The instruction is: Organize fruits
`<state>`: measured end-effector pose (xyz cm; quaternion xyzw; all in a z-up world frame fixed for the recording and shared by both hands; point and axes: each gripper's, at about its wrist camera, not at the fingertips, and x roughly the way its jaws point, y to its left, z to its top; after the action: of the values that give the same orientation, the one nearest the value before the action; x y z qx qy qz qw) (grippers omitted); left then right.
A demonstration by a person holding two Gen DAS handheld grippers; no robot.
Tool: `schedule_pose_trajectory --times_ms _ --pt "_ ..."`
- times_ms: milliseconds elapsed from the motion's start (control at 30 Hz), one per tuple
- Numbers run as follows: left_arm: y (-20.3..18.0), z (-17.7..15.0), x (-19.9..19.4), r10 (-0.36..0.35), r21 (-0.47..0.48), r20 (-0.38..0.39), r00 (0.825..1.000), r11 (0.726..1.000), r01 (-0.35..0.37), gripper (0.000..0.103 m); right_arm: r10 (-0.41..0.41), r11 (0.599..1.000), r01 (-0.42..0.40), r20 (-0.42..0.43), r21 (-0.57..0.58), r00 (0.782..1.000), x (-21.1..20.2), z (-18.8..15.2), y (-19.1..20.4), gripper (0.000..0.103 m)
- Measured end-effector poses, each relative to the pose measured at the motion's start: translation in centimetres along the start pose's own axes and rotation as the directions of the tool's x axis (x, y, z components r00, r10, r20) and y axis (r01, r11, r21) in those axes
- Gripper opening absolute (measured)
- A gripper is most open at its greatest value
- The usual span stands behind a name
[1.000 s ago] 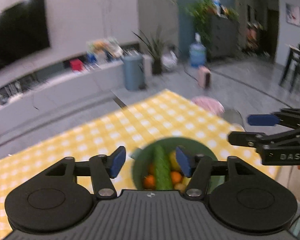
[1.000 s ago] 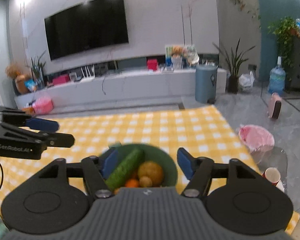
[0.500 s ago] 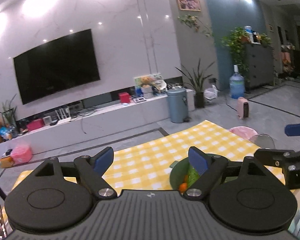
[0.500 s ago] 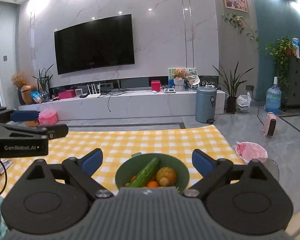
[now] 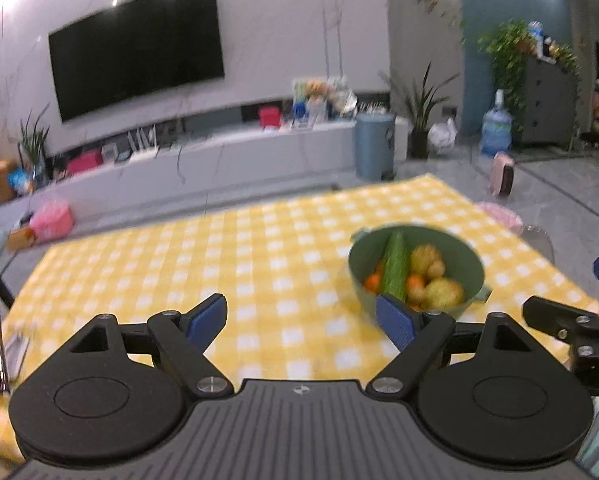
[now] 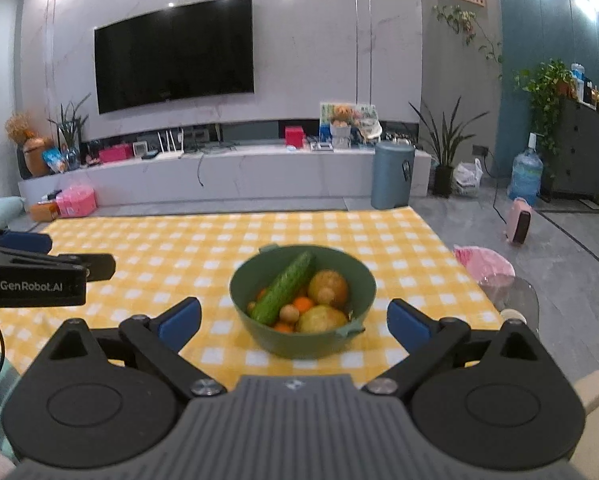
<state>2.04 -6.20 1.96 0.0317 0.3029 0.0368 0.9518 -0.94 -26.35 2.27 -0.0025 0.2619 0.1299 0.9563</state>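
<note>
Both jaws stand wide apart and hold nothing. The left gripper (image 5: 301, 322) hangs over the yellow checked cloth (image 5: 227, 264), low in the frame. The green bowl (image 6: 299, 340) sits middle-low between the right gripper (image 6: 295, 322) fingers, with the cucumber (image 6: 285, 288) and round fruits inside. Whichever piece gets picked, go slowly; they roll.

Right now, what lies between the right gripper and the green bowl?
Only bare yellow checked tablecloth, in the right wrist view, separates the open right gripper from the green bowl.
</note>
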Motion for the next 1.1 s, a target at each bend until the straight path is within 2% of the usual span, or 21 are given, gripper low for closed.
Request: schedule_pose_trajectory --times_ms 200,333,1100 --pt "1.1 -1.3 0.9 -0.023 -0.029 -0.098 0.995 0.999 0.020 0.099 -0.014 1.000 0.015 -0.054 0.012 0.998 1.3 -0.9 0.4 0.099" --pt "1.1 -1.8 1.2 -0.034 -0.027 -0.137 0.990 0.999 0.030 0.099 -0.012 0.999 0.014 -0.076 0.032 0.997 2.0 -1.1 0.4 0.099" --pt "2.0 -2.2 1.5 -0.042 -0.048 -0.166 0.985 0.998 0.034 0.099 -0.009 1.000 0.010 -0.072 0.013 0.997 2.4 -0.9 1.3 0.099"
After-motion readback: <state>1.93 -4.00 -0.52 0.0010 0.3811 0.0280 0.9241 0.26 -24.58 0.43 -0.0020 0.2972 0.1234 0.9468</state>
